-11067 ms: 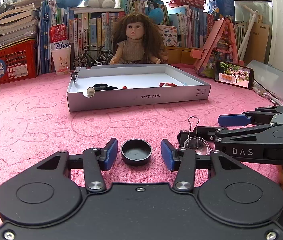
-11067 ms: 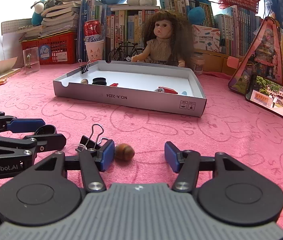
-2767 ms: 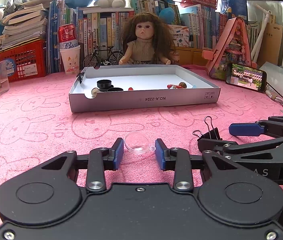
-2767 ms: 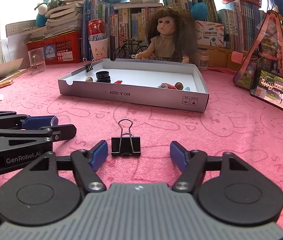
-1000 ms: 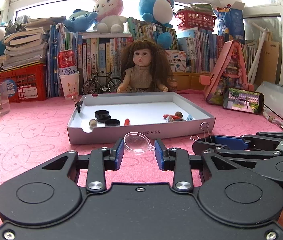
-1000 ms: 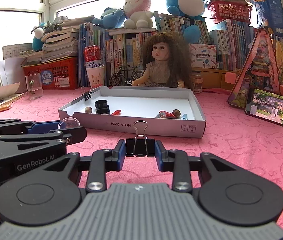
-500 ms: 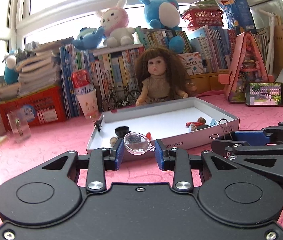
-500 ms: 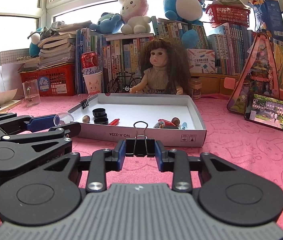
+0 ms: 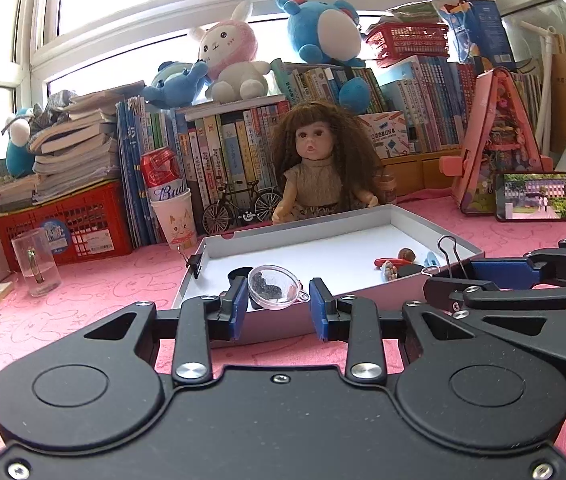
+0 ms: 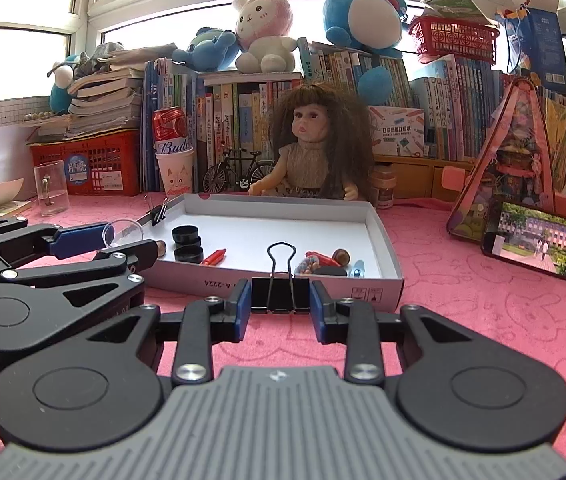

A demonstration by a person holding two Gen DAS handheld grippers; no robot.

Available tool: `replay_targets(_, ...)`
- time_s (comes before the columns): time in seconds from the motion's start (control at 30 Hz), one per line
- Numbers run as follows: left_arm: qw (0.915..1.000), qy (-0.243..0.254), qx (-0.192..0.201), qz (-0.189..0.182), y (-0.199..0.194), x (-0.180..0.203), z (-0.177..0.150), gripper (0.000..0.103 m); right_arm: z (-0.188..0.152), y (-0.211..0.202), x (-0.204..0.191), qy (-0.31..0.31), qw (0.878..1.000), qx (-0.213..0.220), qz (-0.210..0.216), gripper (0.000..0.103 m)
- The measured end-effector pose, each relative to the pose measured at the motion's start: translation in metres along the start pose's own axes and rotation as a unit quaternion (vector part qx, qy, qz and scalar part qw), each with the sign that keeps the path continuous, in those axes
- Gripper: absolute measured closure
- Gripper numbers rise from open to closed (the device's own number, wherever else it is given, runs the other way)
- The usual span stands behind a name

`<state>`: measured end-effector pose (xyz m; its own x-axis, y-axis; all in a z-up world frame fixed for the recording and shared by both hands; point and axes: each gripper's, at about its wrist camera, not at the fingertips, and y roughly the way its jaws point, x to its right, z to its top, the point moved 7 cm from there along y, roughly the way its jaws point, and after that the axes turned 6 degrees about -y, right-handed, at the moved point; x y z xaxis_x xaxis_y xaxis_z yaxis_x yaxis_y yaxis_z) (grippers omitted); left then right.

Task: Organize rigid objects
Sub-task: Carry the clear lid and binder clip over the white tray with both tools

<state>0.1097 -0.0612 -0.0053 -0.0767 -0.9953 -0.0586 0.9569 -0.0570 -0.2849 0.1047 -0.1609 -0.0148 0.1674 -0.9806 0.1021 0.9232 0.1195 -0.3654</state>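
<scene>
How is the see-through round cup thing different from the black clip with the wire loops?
The clear round plastic dome is see-through and curved; the black metal binder clip is dark and boxy. The dome has a tiny loop tab at its rim; the clip has tall wire handles standing up. The left hand-held gripper holds the dome, the right hand-held gripper the clip. Both are pinched between blue pads, in front of the white cardboard tray.

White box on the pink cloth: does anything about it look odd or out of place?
One thing: a black binder clip is clamped onto the white box's far left rim, while the other small items lie loose on its floor. Nothing looks spilled or damaged.
</scene>
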Motion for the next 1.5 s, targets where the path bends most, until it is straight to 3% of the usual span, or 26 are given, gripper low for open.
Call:
replay_targets(0.23,0.9996,-0.013,-0.02,0.012,0.025,-0.009,0.011,0.072,0.013,0.017,0.004,0.005,1.0,0.004,-0.006,0.067)
replay_targets(0.43,0.9966,-0.063,-0.052,-0.014,0.051,-0.024,0.019,0.072,0.02,0.034,0.01,0.011,1.0,0.0,-0.011,0.067)
replay_targets(0.7,0.9929,-0.096,-0.068,-0.017,0.083,-0.047,0.034,0.072,0.029,0.056,0.02,0.023,1.0,-0.011,-0.016,0.067)
replay_targets(1.3,0.9859,-0.116,-0.114,-0.038,0.131,-0.044,0.031,0.072,0.04,0.093,0.029,0.043,0.999,-0.02,-0.019,0.067)
replay_targets(1.4,0.9834,-0.117,-0.129,-0.051,0.141,-0.044,0.033,0.072,0.043,0.101,0.034,0.048,0.998,-0.033,-0.006,0.067)
replay_targets(1.5,0.9774,-0.107,-0.16,-0.087,0.158,-0.05,0.047,0.072,0.054,0.111,0.051,0.059,0.997,-0.052,0.01,0.067)
